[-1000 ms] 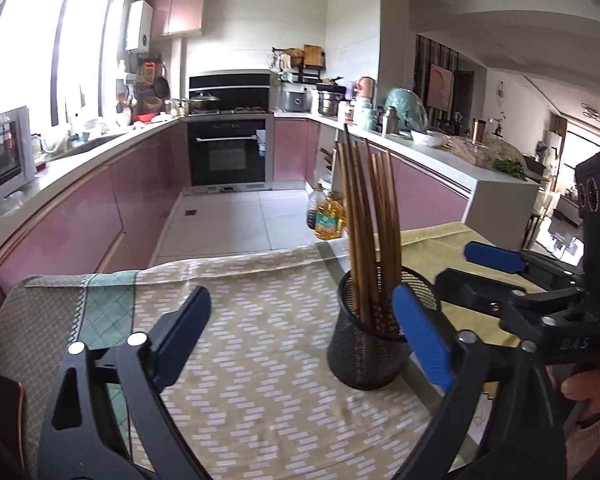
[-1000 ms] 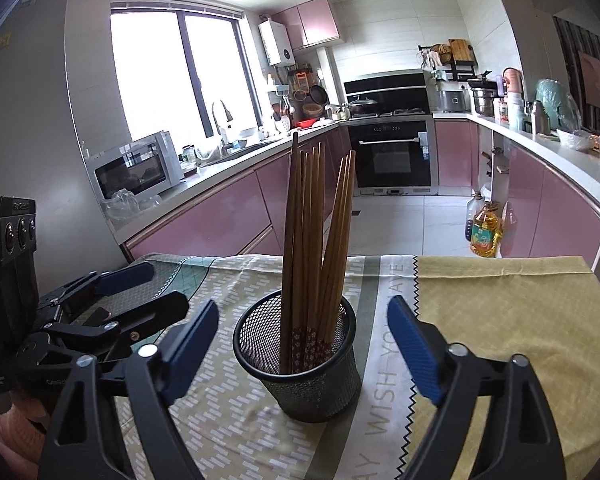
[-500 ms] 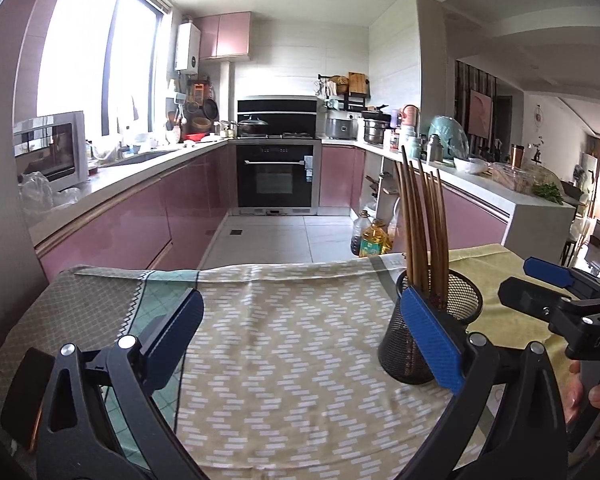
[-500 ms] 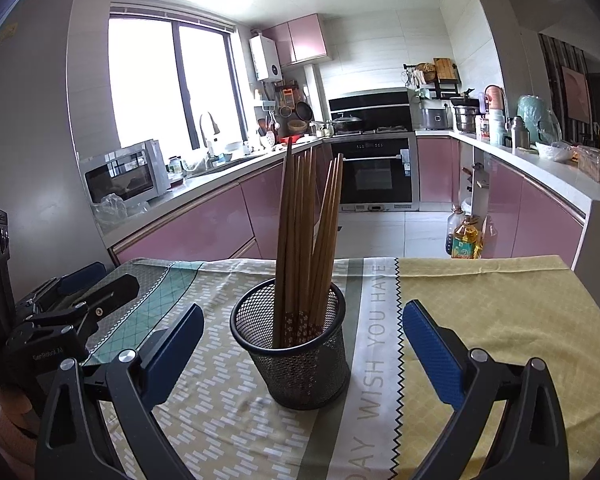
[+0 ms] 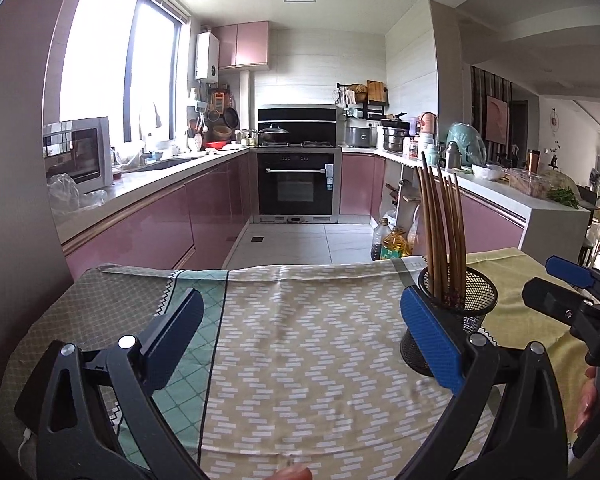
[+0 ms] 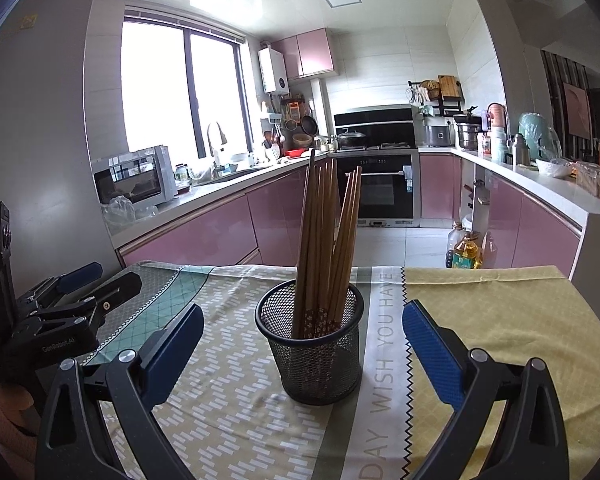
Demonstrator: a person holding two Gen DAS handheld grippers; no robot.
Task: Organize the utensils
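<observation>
Facing a kitchen from the table edge. Tablecloth (image 6: 236, 392) under me: tan zigzag weave mid-frame, teal lattice band toward the left, grey strip with printed lettering, plain yellow panel on the right. Beyond the cloth: pink cabinets along both sides, black oven (image 6: 384, 188) at centre back, microwave (image 6: 134, 178) on the left counter, bright window at upper left, oil bottles (image 6: 466, 254) on the tiled floor to the right.

Black mesh cup (image 6: 314, 344) stands upright on the cloth at centre of the right wrist view, at the seam between the tan weave and the lettered strip. Wooden chopsticks (image 6: 326, 240) bunched inside, tips up, leaning slightly and fanning; patterned ends at the bottom.

My right gripper (image 6: 302, 350): jaws have just been opening and are now spread wide, cup between them, pads clear of it on both sides.

My left gripper (image 5: 300, 344): released, blue pads wide apart over bare cloth; cup sits just behind its right finger at lower right of that view.
</observation>
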